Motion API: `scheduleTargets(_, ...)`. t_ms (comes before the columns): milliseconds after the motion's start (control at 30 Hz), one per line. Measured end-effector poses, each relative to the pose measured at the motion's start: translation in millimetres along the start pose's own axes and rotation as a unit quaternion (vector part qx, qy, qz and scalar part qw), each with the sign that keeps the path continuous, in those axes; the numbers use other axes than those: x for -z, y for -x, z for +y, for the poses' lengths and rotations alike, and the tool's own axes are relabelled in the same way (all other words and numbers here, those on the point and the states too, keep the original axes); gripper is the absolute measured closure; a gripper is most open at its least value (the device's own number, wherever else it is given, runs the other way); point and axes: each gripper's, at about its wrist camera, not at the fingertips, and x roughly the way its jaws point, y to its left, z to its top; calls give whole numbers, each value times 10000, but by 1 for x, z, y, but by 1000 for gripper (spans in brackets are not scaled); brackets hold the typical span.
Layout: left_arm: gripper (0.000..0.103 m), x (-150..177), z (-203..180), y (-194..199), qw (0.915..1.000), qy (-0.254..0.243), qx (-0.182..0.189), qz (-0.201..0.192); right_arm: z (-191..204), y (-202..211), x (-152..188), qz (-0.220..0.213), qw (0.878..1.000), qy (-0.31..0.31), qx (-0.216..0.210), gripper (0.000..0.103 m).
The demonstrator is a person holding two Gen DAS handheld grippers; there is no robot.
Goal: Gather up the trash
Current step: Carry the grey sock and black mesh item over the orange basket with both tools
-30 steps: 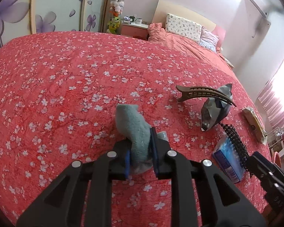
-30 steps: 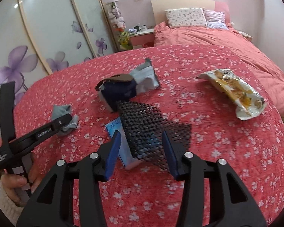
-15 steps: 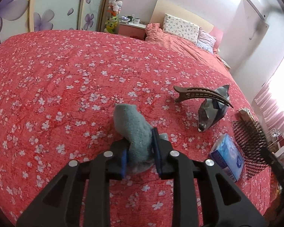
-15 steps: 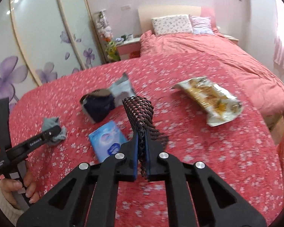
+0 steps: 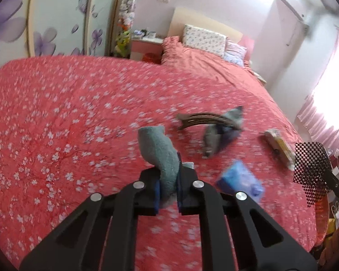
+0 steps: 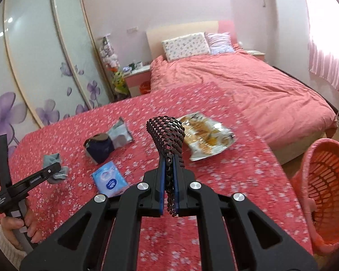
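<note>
the right gripper (image 6: pixel 169 181) pinches a black mesh sheet (image 6: pixel 167 135), light and floppy, near its lower edge, the left gripper (image 5: pixel 168 188) squeezes a soft grey sock (image 5: pixel 158 151), and an orange basket (image 6: pixel 325 187) sits off to the right.

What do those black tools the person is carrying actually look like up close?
Each tool is matte black plastic: two long angular arms with triangular cut-outs and round silver screws, ending in flat fingers lined with blue pads. Seen from the side, the left tool is a slim black bar with small white lettering, on a black pistol-style handle. The person's left hand shows a cream knitted cuff.
</note>
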Motion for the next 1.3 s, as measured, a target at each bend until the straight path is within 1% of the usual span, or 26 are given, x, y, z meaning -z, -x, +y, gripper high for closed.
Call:
scheduleTargets(67, 92, -1, -13, 10, 9999, -85, 87, -56, -8, 10, -1, -113, 9999, -47, 44, 97)
scheduleTargets(233, 91, 0, -61, 35, 9983, -431, 371, -148, -25, 37, -1, -394, 9990, -121, 168, 97)
scheduleTargets(467, 91, 8, -125, 58, 9921, -912, 835, -191, -54, 73, -1, -850, 9950, -277, 446, 97)
scheduleTargets(667, 91, 20, -176, 70, 9832, -1254, 1317, -178, -79, 97, 2, -1186, 9892, -428, 744, 97)
scheduleTargets(900, 91, 36, -225, 67, 9738, -1524, 1684, -59, -116, 116, 7, -1457, 9809, -682, 1096, 97)
scheduleTargets(1000, 91, 46, -249, 67, 9694, -1633, 1833, 16, -130, 120, 10, -1532, 9780, -802, 1167, 97)
scheduleTargets(1300, 91, 69, -315, 56, 9507, -1981, 2374, 227, -172, 132, 20, -1684, 9670, -1152, 1527, 97)
